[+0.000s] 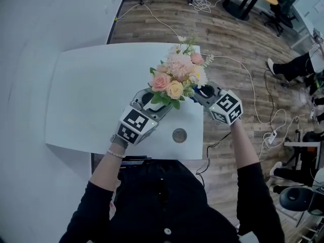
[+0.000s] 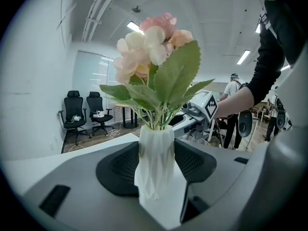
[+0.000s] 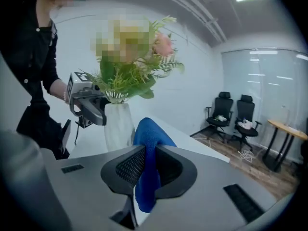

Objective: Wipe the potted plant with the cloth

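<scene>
Surface: white table [image 1: 86, 95] under both grippers.
Room: wood floor [image 1: 228, 39]; office chairs [image 2: 84, 112] far beyond the left jaws.
Left gripper [image 1: 146, 99]: jaws clamped on the white vase [image 2: 155, 162] of the plant [image 1: 177, 75].
Right gripper [image 1: 203, 92]: jaws pinch the blue cloth [image 3: 147, 167]; the vase stands just ahead.

In the head view, flowers [image 1: 178, 74] hide the vase [image 2: 155, 162] held by the left hand-held gripper [image 1: 154, 101]; we cannot see the cloth [image 3: 147, 134] in the right hand-held gripper [image 3: 148, 154] either.

A white table [image 1: 91, 95] fills the head view's centre left, with a round metal grommet [image 1: 179, 134] near its lower edge. Wooden floor [image 1: 228, 34] spreads upper right, a coiled white cable [image 1: 202, 4] at top.
</scene>
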Demonstrator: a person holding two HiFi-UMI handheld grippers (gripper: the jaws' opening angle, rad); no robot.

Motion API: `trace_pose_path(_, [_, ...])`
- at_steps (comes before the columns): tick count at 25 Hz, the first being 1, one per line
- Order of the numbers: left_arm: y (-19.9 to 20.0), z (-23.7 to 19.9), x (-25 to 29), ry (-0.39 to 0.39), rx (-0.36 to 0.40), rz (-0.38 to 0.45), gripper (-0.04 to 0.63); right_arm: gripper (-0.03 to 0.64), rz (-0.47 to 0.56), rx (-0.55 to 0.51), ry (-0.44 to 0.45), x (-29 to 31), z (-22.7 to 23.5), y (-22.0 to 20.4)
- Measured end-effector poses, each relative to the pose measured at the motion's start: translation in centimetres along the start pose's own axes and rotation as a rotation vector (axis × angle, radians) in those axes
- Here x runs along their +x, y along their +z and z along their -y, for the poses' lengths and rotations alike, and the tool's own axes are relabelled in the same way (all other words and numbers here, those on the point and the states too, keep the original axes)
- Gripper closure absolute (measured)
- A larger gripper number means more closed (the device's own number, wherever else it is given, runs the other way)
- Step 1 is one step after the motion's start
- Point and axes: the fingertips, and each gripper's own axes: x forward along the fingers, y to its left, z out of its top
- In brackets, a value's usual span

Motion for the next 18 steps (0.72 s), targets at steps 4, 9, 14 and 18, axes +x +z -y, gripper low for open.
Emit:
trace_pose_path(4, [0.3, 0.0, -0.2, 0.003, 0.003, 0.009, 0.354, 0.543, 0.003, -0.112, 0.155, 1.9, -1.6, 2.8])
trace_pose_path(9, [0.2, -0.1, -0.1, 0.014, -0.002, 0.011, 0.354, 0.543, -0.059, -0.118, 0.234, 4.0, -2.6, 1.8])
trace_pose_path(14, [0.3, 0.0, -0.2, 0.016, -0.005, 0.017, 0.354, 0.543, -0.104, -0.005, 0.162, 5.0, -2.7, -1.4])
trace_pose_path(18, [0.3, -0.1, -0.4, 0.019, -0.012, 0.021, 0.354, 0.543, -0.157, 0.094, 0.075, 5.6, -3.6, -4.7])
